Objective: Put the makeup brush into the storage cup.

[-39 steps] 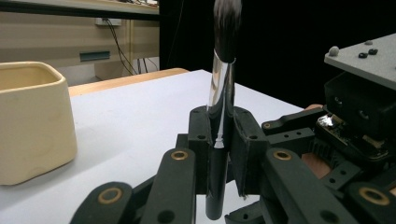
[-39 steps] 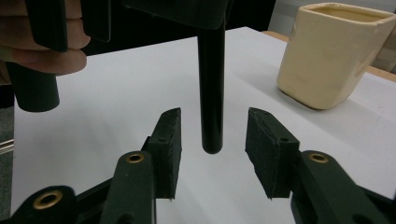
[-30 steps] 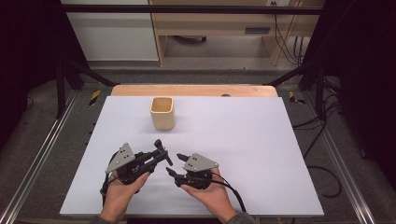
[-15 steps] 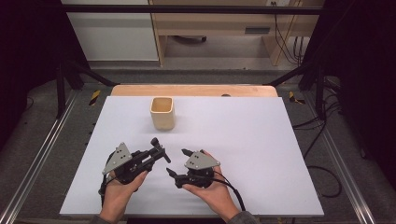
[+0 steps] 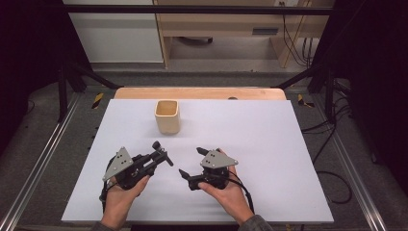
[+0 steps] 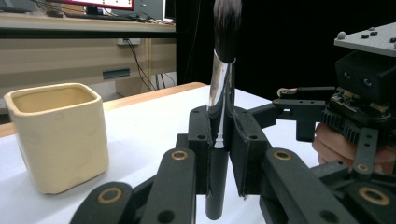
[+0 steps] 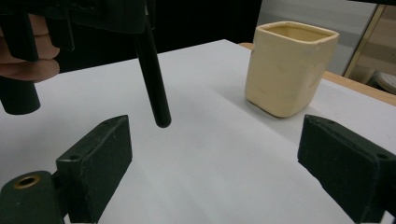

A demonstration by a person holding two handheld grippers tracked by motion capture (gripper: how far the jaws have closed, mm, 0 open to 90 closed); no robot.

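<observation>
Your left gripper [image 5: 161, 155] is clenched on a makeup brush [image 6: 219, 84], held upright with the dark bristles on top and the black handle end hanging just above the white table [image 5: 250, 125]. Your right gripper [image 5: 192, 163] sits just beside it at 3 o'clock, jaws released and wide apart. The cream square cup [image 5: 167, 116] stands at 12 o'clock, near both grippers.
</observation>
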